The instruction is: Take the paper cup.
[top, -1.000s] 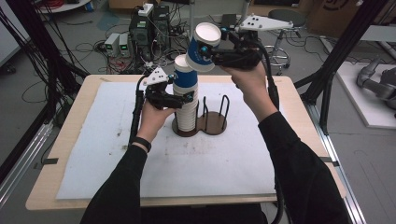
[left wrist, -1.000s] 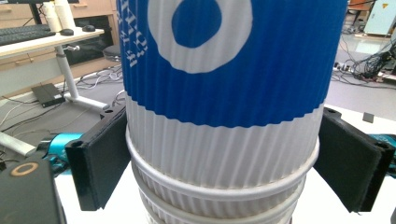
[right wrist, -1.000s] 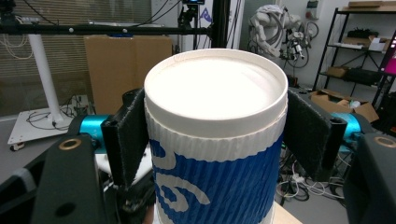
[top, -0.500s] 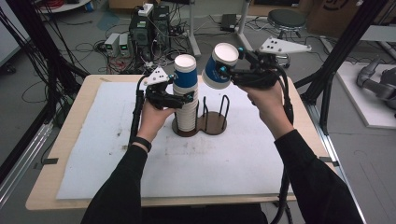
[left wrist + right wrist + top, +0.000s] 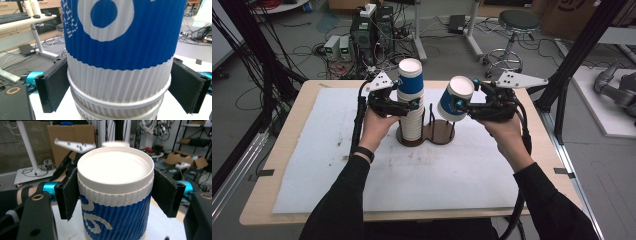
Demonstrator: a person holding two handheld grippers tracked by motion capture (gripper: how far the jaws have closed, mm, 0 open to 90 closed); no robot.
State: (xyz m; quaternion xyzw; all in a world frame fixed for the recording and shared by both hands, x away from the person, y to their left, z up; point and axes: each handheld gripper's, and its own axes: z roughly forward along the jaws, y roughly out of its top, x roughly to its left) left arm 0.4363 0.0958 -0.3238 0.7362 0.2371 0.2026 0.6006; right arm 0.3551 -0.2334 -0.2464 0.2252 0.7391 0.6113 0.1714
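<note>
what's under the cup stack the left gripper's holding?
The cup stack stands on the left ring of a dark brown double-ring holder on the white mat. The ring's inside is covered by the cups.

A wooden bench [image 5: 282, 150] carries a white mat [image 5: 422, 180]; a brown two-ring stand [image 5: 439, 136] sits on the mat.

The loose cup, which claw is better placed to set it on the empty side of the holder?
Right. The right claw already grips the loose cup above the holder's empty ring; the left claw is clamped on the cup stack.
</note>
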